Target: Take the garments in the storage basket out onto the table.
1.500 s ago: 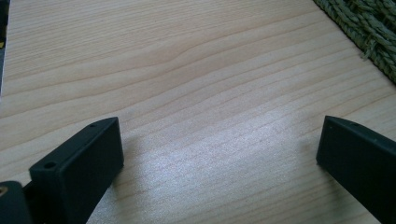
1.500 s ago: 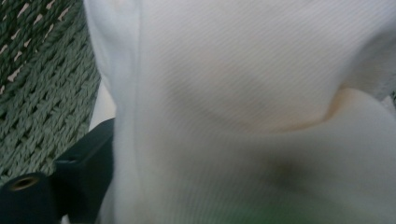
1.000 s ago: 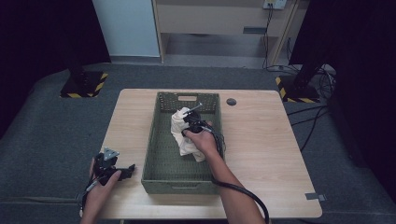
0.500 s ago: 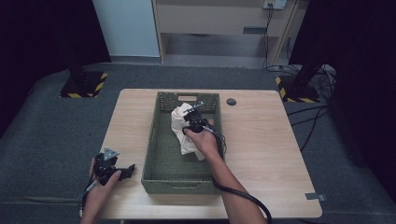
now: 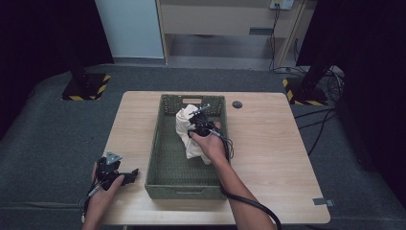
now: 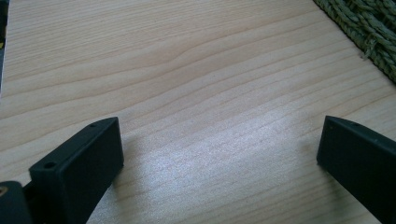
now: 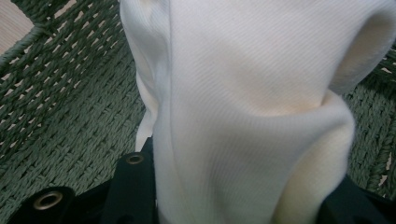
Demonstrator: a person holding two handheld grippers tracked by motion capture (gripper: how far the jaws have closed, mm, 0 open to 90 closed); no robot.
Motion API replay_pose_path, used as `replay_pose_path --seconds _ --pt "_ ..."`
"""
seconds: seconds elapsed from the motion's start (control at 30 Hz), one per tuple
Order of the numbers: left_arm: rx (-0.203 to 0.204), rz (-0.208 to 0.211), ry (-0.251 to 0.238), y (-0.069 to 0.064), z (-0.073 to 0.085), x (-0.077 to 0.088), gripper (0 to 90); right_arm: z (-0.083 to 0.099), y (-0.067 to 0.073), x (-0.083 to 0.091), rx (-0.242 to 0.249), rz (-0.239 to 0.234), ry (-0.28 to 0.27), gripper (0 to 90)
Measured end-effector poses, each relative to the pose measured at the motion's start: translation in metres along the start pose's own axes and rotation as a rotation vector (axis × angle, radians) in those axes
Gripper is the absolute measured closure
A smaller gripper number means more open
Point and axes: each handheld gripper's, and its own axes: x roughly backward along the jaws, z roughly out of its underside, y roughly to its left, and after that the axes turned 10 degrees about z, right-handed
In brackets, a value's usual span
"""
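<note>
A cream-white cloth (image 5: 187,133) hangs bunched over the far half of a green woven basket (image 5: 165,184) in the middle of the table. My right gripper (image 5: 195,120) is shut on the cloth and holds it lifted, with its lower end trailing into the basket. In the right gripper view the cloth (image 7: 243,107) is pinched between the black jaws, the basket's weave (image 7: 70,121) behind it. My left gripper (image 5: 125,176) rests near the table's front left, just left of the basket. Its jaws stand open over bare wood (image 6: 210,93).
The basket takes up the middle of the wooden table (image 5: 268,153). A small dark round disc (image 5: 237,104) lies on the table right of the basket's far corner. The right gripper's cable (image 5: 249,203) trails over the front edge. The basket's corner (image 6: 369,32) shows near the left gripper.
The right gripper has risen a little with the cloth, pulling it up from the basket. The left hand and its gripper have not moved.
</note>
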Motion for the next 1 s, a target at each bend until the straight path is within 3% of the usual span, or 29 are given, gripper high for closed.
replay_pose_path --seconds 0.27,1.0 --pt "0.0 0.0 0.0 0.0 0.0 0.0 0.0 -0.001 0.003 0.011 0.008 -0.009 -0.018 56.3" --pt "-0.001 0.0 0.001 0.0 0.0 0.0 0.0 -0.011 0.003 0.062 0.039 -0.014 -0.074 56.4"
